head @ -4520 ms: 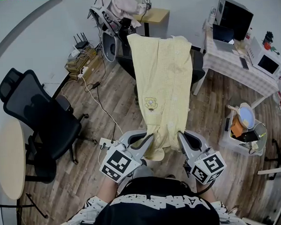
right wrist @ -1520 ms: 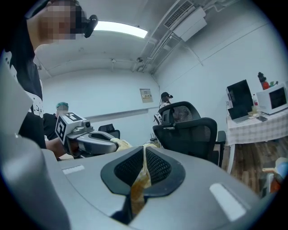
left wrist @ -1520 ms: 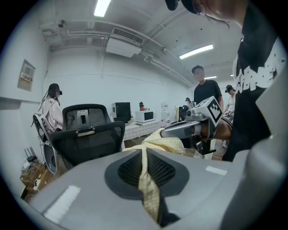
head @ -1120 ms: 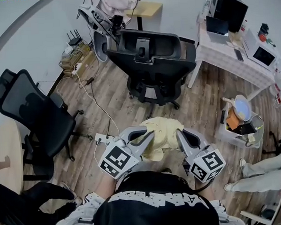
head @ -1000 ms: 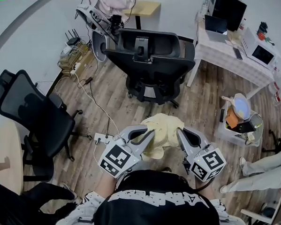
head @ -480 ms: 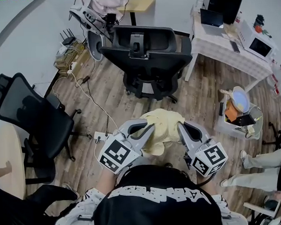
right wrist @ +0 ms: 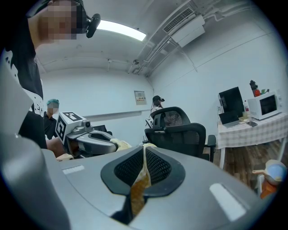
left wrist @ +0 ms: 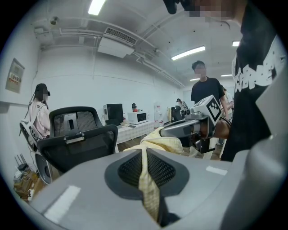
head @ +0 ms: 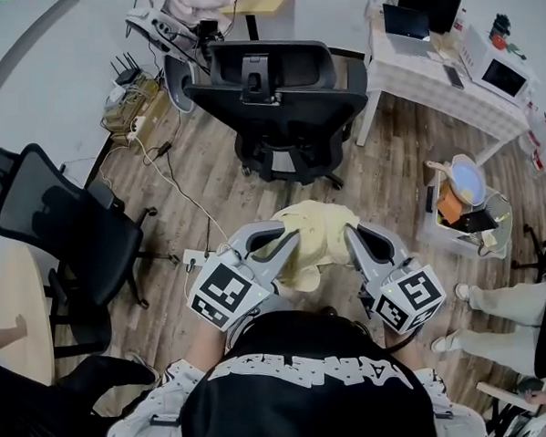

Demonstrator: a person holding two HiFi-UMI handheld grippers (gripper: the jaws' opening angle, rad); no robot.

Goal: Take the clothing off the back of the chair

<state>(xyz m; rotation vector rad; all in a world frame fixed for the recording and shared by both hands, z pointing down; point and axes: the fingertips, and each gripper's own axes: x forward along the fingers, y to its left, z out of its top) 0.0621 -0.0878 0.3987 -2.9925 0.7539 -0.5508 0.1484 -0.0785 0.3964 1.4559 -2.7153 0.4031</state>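
Since my left claw and right claw each pinch just a thin edge of the yellow clothing, I fear it may slip out onto the floor.

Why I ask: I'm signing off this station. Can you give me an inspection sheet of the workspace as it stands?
Surface: wood floor.
Job's things: yellow garment bunched between the grippers, clear of the black chair, whose back is bare.
Clutter: plastic bin of odds and ends on the floor; second black chair at left.
Grippers: left gripper and right gripper each shut on the garment.
Cables: power strip and a cord trailing over the floor.
Surroundings: table with laptop and microwave; bystander's legs at right.
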